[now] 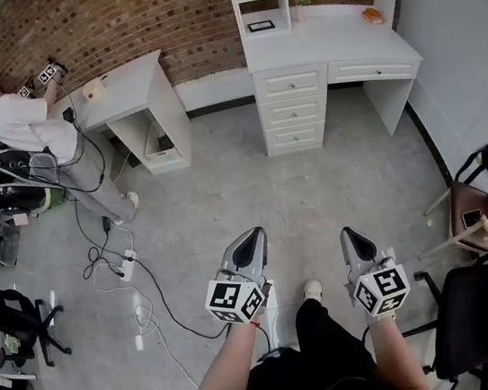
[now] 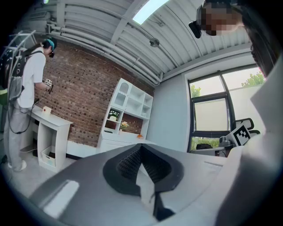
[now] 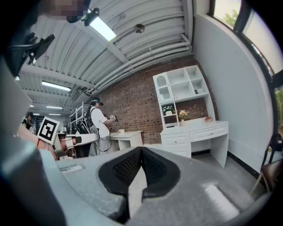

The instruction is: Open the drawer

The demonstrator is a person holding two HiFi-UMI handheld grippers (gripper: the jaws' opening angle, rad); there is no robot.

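The drawers (image 1: pixel 295 109) sit in the white desk (image 1: pixel 330 40), upper centre of the head view, well apart from both tools. The left gripper (image 1: pixel 251 241) and right gripper (image 1: pixel 351 239), lower centre, are closed and empty. Arriving like that, they would likely knock a handle rather than take it. Only the head view shows the power strip (image 1: pixel 128 267) and its trailing cables, a trip risk. Only the left gripper view shows the window (image 2: pixel 212 114).

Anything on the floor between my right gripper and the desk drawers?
No. In the head view, only bare grey floor lies between the right gripper and the drawers of the white desk.
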